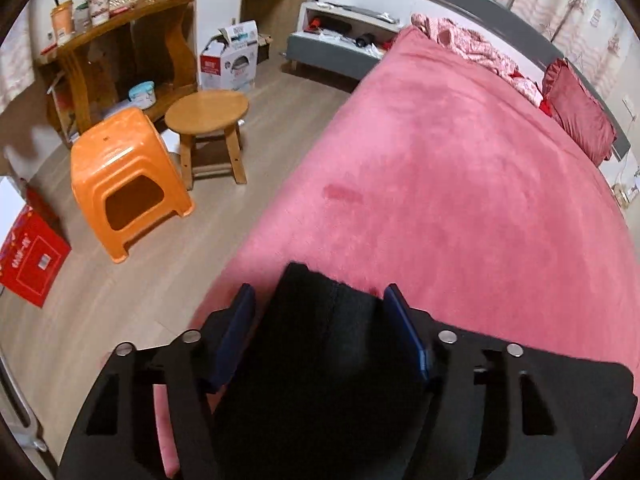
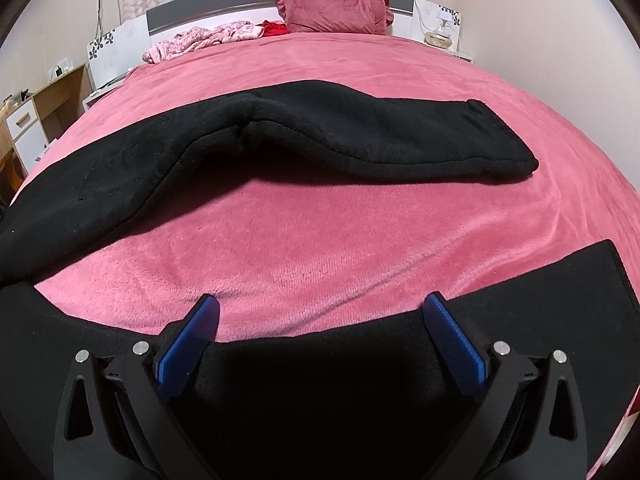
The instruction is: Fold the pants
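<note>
A: Item one, left claw (image 1: 320, 296)?
B: Jaws apart, black pants (image 2: 280, 140) bunched between them, not clamped.
A: Right claw (image 2: 322, 308)?
B: Jaws wide apart above the near leg's edge, likely set to pinch it.
A: Pants' location?
B: Spread on the pink bed (image 2: 320, 248), legs parted, far leg near the pillow (image 2: 336, 10).

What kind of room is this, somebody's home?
Most likely a bedroom in a home: a large bed with a pink blanket, a red pillow against the headboard, and stools and a cluttered wooden shelf beside it.
</note>
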{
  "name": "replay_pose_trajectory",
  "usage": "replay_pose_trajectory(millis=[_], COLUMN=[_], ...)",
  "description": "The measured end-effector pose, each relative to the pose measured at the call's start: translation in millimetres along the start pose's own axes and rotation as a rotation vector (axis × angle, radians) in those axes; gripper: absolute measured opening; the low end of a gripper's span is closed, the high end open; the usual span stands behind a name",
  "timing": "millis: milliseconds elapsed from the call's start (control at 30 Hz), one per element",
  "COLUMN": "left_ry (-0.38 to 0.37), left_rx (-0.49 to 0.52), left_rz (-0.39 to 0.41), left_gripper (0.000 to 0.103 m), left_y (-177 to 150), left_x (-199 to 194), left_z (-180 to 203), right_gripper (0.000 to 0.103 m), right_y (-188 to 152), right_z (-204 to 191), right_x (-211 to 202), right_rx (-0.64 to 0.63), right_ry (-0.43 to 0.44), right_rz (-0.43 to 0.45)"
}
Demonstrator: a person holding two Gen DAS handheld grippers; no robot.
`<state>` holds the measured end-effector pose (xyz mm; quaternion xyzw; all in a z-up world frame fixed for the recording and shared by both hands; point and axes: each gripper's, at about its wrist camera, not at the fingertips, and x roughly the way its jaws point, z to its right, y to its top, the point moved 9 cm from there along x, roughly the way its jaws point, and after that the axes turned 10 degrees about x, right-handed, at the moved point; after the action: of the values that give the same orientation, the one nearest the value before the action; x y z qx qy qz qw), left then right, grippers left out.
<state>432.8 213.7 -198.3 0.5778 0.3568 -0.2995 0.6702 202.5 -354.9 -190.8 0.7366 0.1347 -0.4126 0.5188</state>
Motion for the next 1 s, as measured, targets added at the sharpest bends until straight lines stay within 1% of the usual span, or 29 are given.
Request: replay_pose_trajectory(millis=[33,100,133,200,267,367,433,533,700,733,867,1000], left_ry=[0.007,0.024,0.027,0.032,0.024,0.044,0.049,0.039,-0.017,-0.043,-0.149,-0.231], left_rx=[0.006,0.031,0.043,0.057,0.084,0.138,0.137,0.107,0.080,0.072,0.038,-0.010], left_rz=[0.004,0.041,0.042,0.045,0.045,0.050,0.067,0.103,0.196,0.220,0.267,0.307], left_gripper=[0.060,0.055,0.052,0.042,0.024,0.017,0.016,0.015,0.015,0.015,0.015,0.015], left_y=[-2.8,-4.8,-5.4,-4.7,-2.9,-2.6,-2.4,-0.6,4.5,3.9,-6.1,-30.7], left_x=[2.0,0.2,0.6,0.1,-1.2,-5.5,-11.9,-25.7,-68.1,-81.1,-119.6,-157.7], left_z=[1.3,3.6,5.1,6.5,11.6,18.0,18.0,16.4,19.4,20.7,26.3,26.3], right_gripper=[0.101,0.101,0.101,0.101,0.101,0.101,0.101,0.101,0.101,0.101,0.101,0.101], right_y=[-0.2,0.1,-0.1,0.0,0.0,0.1,0.4,0.8,1.2,1.3,1.0,1.3], right_z=[0.0,0.2,0.3,0.1,0.4,0.4,0.3,0.1,0.0,0.0,-0.1,0.0], right_x=[0.0,0.0,0.0,0.0,0.1,0.2,0.2,0.2,0.5,0.4,0.8,1.1], right_rx=[-0.001,-0.002,-0.001,-0.002,-0.001,-0.001,0.000,0.000,0.001,0.001,0.001,0.000], right_ry=[-0.001,-0.002,-0.001,-0.002,-0.001,-0.001,0.000,0.000,0.001,0.001,0.000,0.000], right_rz=[0.000,0.000,0.000,0.000,0.000,0.000,0.000,0.001,0.000,0.000,0.000,0.000])
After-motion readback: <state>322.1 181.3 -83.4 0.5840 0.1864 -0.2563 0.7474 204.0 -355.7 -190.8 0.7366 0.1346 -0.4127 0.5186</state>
